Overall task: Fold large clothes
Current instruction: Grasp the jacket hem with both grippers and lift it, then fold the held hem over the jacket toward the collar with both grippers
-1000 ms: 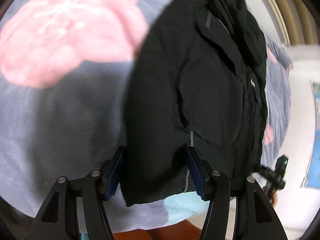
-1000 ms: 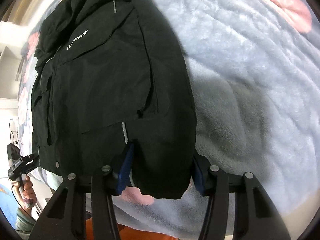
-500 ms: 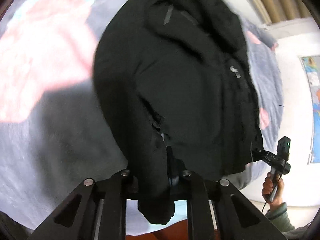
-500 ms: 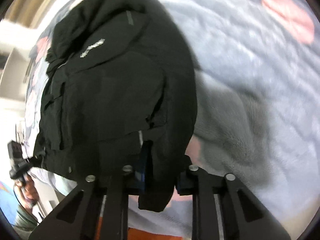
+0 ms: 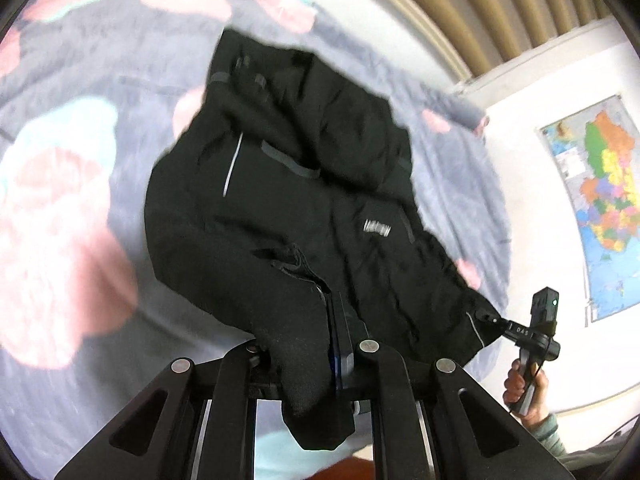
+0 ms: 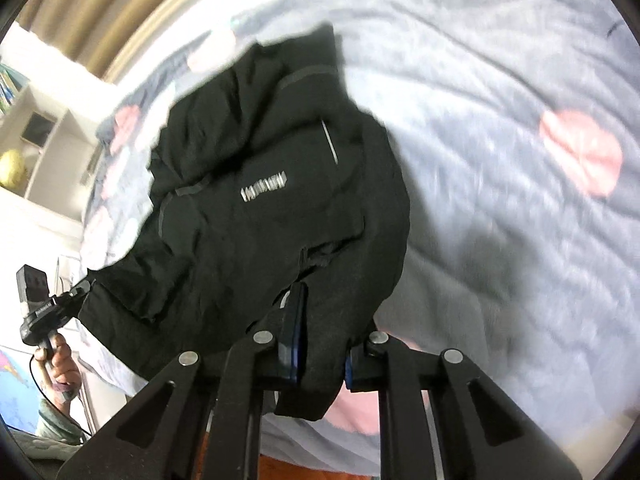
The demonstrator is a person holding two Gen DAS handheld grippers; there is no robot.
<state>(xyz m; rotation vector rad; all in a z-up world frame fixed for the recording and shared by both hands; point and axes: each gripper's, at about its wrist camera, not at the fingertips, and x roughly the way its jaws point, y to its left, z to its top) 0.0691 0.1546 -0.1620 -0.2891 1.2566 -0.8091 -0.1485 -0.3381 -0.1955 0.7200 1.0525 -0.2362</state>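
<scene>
A black jacket (image 5: pixel 304 208) with grey reflective strips and a small white logo lies on a grey fleece blanket with pink patches. Its near hem is raised off the bed. My left gripper (image 5: pixel 300 356) is shut on one corner of the hem, with cloth bunched between its blue pads. My right gripper (image 6: pixel 320 344) is shut on the other corner of the hem of the jacket (image 6: pixel 272 208). The right gripper also shows in the left wrist view (image 5: pixel 496 322), and the left gripper in the right wrist view (image 6: pixel 82 290), each pinching the jacket's edge.
The grey blanket (image 5: pixel 80 208) covers the bed all around the jacket, also in the right wrist view (image 6: pixel 500 200). A white wall with a coloured map (image 5: pixel 600 200) stands past the bed. White shelves (image 6: pixel 36 140) stand on the other side. Beige curtains hang behind.
Both grippers went from open around the jacket's hem to shut on it. They have since lifted the hem, so the jacket's lower part is raised and pulled toward me.
</scene>
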